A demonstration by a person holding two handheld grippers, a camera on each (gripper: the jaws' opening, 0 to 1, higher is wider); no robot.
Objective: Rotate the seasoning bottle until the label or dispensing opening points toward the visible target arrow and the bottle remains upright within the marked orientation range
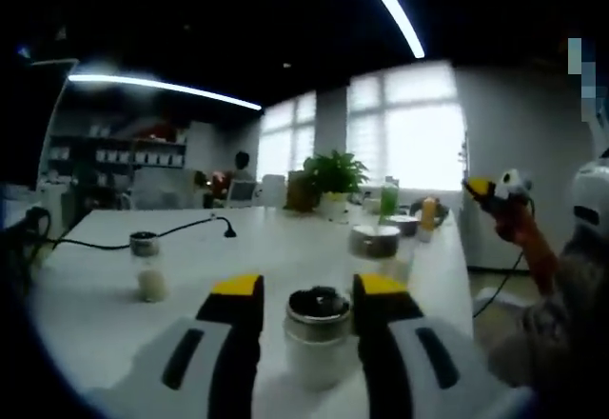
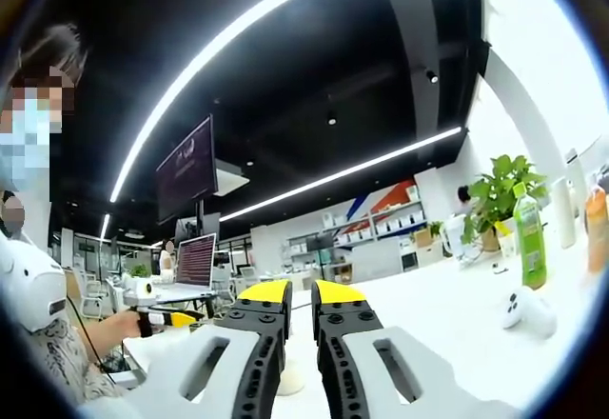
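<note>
One seasoning bottle (image 1: 319, 338) stood upright on the white table (image 1: 276, 248) between the yellow-tipped jaws of the left gripper (image 1: 309, 297); the jaws were spread on either side of it, and contact could not be made out. Its label was too blurred to be read. A second shaker (image 1: 146, 267) was seen well apart to the left, near a black cable (image 1: 157, 235). In the right gripper view, the right gripper (image 2: 300, 297) was seen with its jaws nearly pressed together, holding nothing, with a green bottle (image 2: 529, 238) beyond.
</note>
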